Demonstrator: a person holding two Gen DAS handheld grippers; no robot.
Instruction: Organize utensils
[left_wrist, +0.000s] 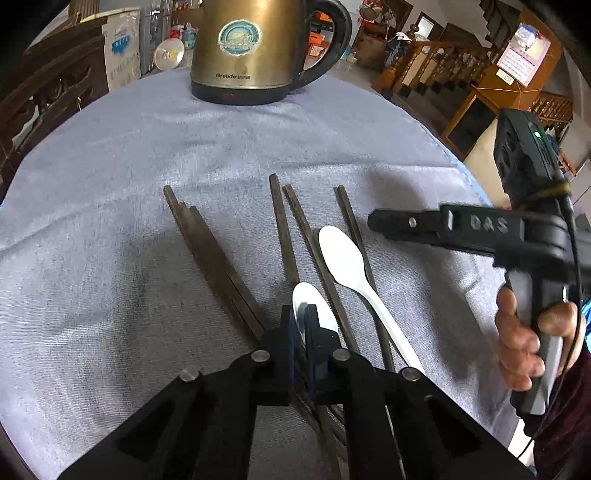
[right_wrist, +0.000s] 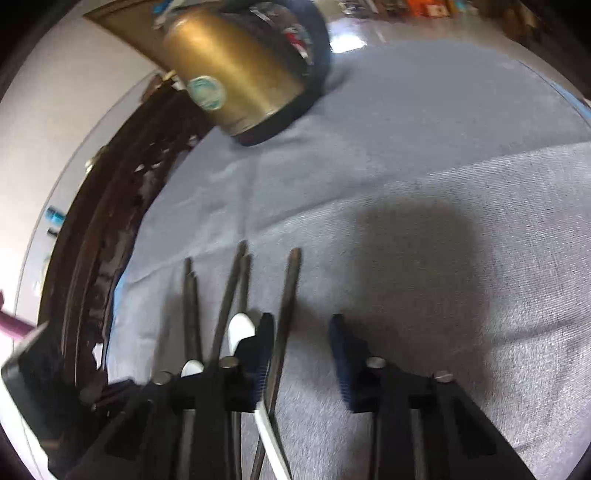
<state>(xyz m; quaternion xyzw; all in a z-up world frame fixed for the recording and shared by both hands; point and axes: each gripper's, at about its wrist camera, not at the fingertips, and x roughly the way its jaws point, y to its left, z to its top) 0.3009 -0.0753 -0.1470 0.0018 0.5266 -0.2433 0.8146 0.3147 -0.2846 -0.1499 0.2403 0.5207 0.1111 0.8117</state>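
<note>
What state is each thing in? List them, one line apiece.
Left claw: shut on the near white spoon's bowl.
Near white spoon: lying on the cloth, pinched.
Far white spoon: lying flat, free, among the chopsticks.
Chopsticks: loose on the cloth, fanned, not paired.
Right claw: open, one chopstick between its fingers, not pressed.
Kettle: upright at the table's far side.
Cloth: spread over the table.
</note>
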